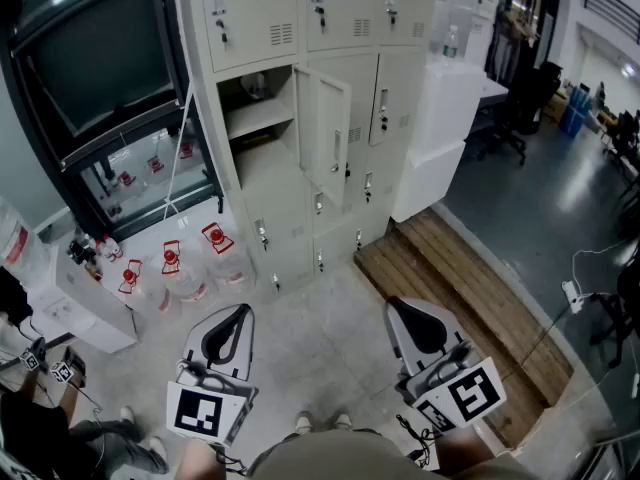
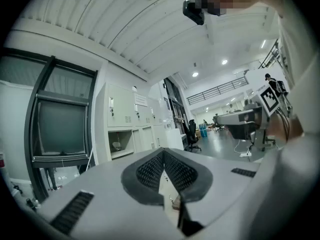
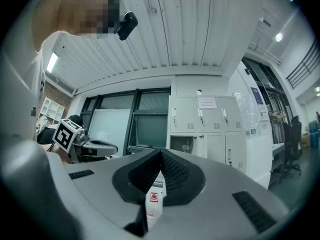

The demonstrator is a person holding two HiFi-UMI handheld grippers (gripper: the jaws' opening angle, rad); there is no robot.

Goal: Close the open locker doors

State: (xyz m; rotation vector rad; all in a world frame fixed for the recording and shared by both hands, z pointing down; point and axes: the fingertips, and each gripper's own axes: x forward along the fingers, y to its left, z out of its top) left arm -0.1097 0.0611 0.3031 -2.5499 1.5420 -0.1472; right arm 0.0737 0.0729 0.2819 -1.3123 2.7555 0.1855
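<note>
Beige steel locker bank [image 1: 340,28]: one door [image 1: 326,133] open, middle row, swung out toward viewer, long axis upright. Exposed compartment [image 1: 258,118] just left of door: shelf, small unclear item on it. Left tongs [image 1: 236,316], right tongs [image 1: 402,308] well before bank, both clamped together, empty.

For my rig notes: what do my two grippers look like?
The left gripper and right gripper have pale grey bodies with black ribbed pads lining the jaws. Each carries a white cube printed with black square markers. A dark cable trails from the right one.
</note>
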